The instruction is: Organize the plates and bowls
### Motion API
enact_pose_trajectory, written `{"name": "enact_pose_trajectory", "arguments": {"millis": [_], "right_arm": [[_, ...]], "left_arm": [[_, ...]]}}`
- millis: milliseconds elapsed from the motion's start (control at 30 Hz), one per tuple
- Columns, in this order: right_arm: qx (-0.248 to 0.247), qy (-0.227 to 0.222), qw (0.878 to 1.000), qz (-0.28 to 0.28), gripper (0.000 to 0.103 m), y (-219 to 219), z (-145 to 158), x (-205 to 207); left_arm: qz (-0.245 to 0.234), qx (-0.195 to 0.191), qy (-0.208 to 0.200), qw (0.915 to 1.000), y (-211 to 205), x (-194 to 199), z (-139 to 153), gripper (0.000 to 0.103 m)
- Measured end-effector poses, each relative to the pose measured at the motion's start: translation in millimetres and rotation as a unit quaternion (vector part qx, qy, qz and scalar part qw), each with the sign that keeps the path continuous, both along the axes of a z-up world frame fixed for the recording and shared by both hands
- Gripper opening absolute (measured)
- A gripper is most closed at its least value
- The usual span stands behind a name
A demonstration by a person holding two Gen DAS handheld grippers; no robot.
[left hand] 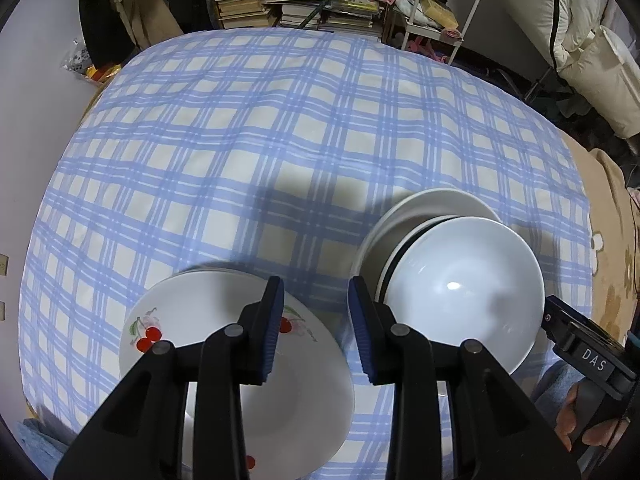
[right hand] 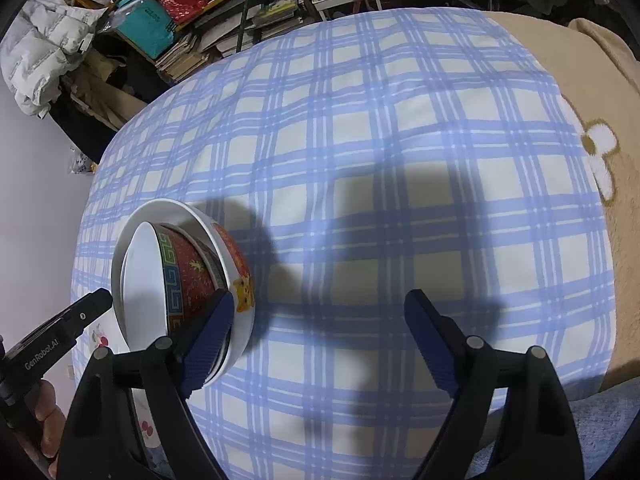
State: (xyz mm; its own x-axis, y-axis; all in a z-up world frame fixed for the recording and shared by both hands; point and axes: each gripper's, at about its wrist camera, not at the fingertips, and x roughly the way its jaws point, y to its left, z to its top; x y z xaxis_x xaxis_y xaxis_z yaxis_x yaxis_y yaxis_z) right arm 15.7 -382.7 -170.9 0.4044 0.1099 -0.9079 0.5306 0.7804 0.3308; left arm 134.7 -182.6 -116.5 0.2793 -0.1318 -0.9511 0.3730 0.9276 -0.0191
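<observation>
Left wrist view, from left to right: a cherry-patterned plate (left hand: 224, 360) lies on the blue checked tablecloth (left hand: 240, 140), apparently on top of another plate. Above its right rim hangs the left gripper (left hand: 316, 320), jaws narrowly parted with nothing between them. Just right of it stands a stack of white bowls (left hand: 456, 280), and the person's right hand (left hand: 576, 420) shows at the edge. Right wrist view: the nested bowls (right hand: 188, 276), the inner one red-patterned, sit beside the left finger (right hand: 208, 340) of the right gripper (right hand: 320, 340), whose jaws gape wide over bare cloth.
</observation>
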Motion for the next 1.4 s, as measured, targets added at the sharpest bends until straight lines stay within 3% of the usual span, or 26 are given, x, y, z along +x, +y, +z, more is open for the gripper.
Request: {"name": "enact_pose_trajectory", "arguments": {"millis": [167, 400, 600, 867, 933, 1200, 1400], "right_arm": [[-0.004, -0.002, 1.000, -0.005, 0.090, 0, 1, -1], [-0.007, 0.012, 1.000, -0.001, 0.088, 2, -3, 3], [0.026, -0.024, 0.999, -0.011, 0.087, -5, 2, -2], [0.022, -0.017, 1.000, -0.001, 0.084, 3, -3, 6], [0.017, -0.018, 1.000, 0.008, 0.080, 6, -1, 8], [0.034, -0.023, 0.998, 0.058, 0.027, 22, -3, 22], [0.028, -0.019, 0.997, 0.072, 0.016, 30, -2, 29]], "left_arm": [[-0.006, -0.015, 0.009, 0.9998, -1, -1, 0, 0.032], [-0.008, 0.011, 0.005, 0.9999, -5, -1, -8, 0.035], [-0.004, 0.002, 0.012, 0.9999, -2, 1, -9, 0.036], [-0.005, 0.013, 0.009, 0.9999, -5, 2, -13, 0.038], [-0.008, 0.015, 0.010, 0.9998, -6, 2, -13, 0.038], [-0.013, 0.010, 0.017, 0.9997, -7, 5, -14, 0.037], [-0.014, 0.001, 0.019, 0.9997, -6, 8, -18, 0.037]]}}
